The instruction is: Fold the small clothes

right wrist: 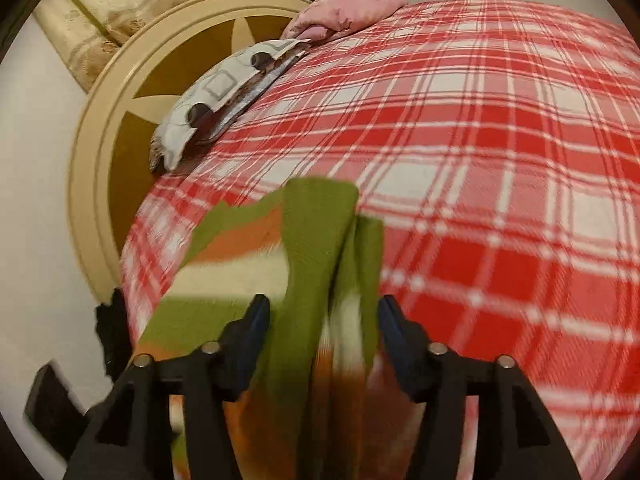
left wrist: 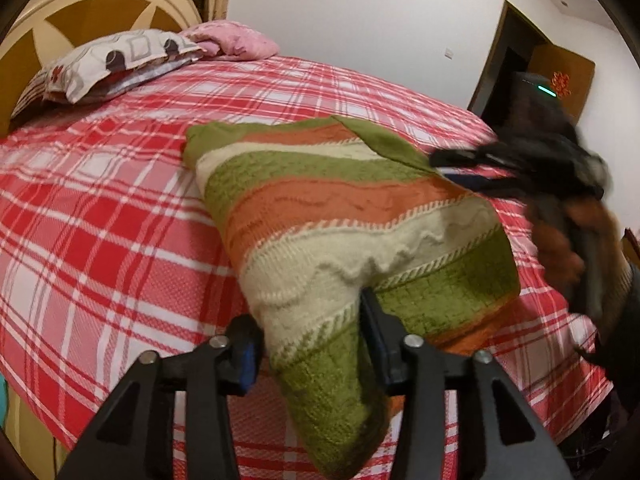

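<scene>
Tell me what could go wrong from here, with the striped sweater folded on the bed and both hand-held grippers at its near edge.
1. The sweater lies between the pads of the left hand-held gripper without being pinched; pulling back carelessly could snag the knit and undo the fold.
2. A green flap stands bunched between the right hand-held gripper pads and may flop open.
3. The near corner hangs toward the bed edge and might slide off.

Home bedroom: plaid-covered bed (left wrist: 120, 200), pillows (left wrist: 116, 60), headboard (right wrist: 120, 120), probably curtain (right wrist: 100, 12).
</scene>
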The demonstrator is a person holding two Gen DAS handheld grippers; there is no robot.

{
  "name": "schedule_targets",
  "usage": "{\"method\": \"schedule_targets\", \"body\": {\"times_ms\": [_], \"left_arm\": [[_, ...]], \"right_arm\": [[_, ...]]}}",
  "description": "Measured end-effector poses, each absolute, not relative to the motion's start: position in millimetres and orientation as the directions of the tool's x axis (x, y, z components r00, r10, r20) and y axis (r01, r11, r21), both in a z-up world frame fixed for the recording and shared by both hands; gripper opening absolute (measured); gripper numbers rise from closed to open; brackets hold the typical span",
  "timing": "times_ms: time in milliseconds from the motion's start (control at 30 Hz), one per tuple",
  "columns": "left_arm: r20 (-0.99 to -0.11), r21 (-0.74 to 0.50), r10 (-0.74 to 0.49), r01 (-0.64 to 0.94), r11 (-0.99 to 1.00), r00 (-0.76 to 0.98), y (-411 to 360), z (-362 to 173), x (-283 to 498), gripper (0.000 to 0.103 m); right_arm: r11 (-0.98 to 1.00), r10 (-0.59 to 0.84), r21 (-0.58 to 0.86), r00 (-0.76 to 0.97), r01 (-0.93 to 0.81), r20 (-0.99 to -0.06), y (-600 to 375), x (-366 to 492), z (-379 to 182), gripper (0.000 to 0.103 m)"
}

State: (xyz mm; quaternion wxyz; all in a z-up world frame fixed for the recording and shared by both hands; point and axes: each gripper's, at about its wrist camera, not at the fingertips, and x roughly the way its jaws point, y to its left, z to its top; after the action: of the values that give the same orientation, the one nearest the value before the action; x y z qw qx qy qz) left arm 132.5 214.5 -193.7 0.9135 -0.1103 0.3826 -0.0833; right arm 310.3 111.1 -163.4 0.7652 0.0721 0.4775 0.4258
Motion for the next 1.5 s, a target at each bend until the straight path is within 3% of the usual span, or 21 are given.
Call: {"method": "schedule_targets", "body": {"times_ms": [133,267,300,367,533,600,700,767,833,867,900,1100,1333,1500], "left_arm": [[-0.676,-0.272,-0.237,0.063,0.96,0.698,213.0,-196.4,131.7,0.056],[-0.682,-0.276,-0.238,0.059,0.959,0.692,207.8,-200.9,136.2,0.061],[-0.685,-0.271,-0.235,0.059,0.961,0.689,205.4,-201.0,136.7,0.061],[-0.689,-0.251,-0.226,0.066,0.966,0.688,201.1,-198.8,135.0,0.068],[-0.685,-0.26,-0.248,0.087,0.962,0.686,203.2,-188.4,123.9,0.077],[-0.661,-0.245,-0.23,0.084,0.966,0.714,207.7,-181.4,118.5,0.088],[-0.635,-0.213,-0.175,0.047,0.976,0.753,214.2,-173.0,122.4,0.1],[-0.654,-0.173,-0.138,0.03,0.984,0.744,214.3,-175.4,131.9,0.1],[-0.691,-0.111,-0.086,0.011,0.994,0.718,211.2,-183.3,140.7,0.1],[-0.707,-0.098,-0.072,0.003,0.995,0.703,210.8,-188.8,144.9,0.1],[-0.71,-0.115,-0.088,0.008,0.993,0.698,211.3,-192.1,146.7,0.1],[-0.732,-0.157,-0.133,0.024,0.987,0.668,204.9,-205.1,145.5,0.1],[-0.746,-0.2,-0.173,0.031,0.979,0.643,208.3,-211.5,147.6,0.101],[-0.756,-0.208,-0.173,0.019,0.978,0.632,208.1,-209.0,144.1,0.102]], "right_arm": [[0.572,0.755,0.533,0.146,-0.623,-0.639,65.5,254.1,-154.8,0.058],[0.568,0.724,0.485,0.125,-0.665,-0.678,61.4,211.5,-167.1,0.058],[0.578,0.701,0.444,0.138,-0.685,-0.7,67.6,203.2,-170.7,0.051],[0.624,0.648,0.374,0.186,-0.686,-0.738,75.5,195.9,-177.2,0.018],[0.644,0.641,0.386,0.19,-0.661,-0.743,59.7,189.6,-169.5,0.011],[0.664,0.608,0.344,0.211,-0.664,-0.766,55.5,184.5,-165.1,0.009],[0.686,0.543,0.286,0.209,-0.669,-0.813,62.0,185.1,-176.4,0.01],[0.678,0.557,0.301,0.202,-0.67,-0.805,62.6,188.9,-180.3,0.014],[0.689,0.576,0.331,0.211,-0.644,-0.789,54.8,193.8,-173.7,0.035],[0.704,0.571,0.32,0.238,-0.634,-0.785,51.5,195.8,-166.4,0.054],[0.712,0.578,0.311,0.274,-0.629,-0.769,50.6,197.3,-157.7,0.056],[0.571,0.732,0.326,0.287,-0.754,-0.618,91.0,197.9,-109.1,0.056],[0.621,0.621,0.289,0.233,-0.728,-0.748,136.3,220.4,-165.9,0.055],[0.615,0.632,0.263,0.265,-0.744,-0.728,129.5,214.8,-171.5,0.055]]}}
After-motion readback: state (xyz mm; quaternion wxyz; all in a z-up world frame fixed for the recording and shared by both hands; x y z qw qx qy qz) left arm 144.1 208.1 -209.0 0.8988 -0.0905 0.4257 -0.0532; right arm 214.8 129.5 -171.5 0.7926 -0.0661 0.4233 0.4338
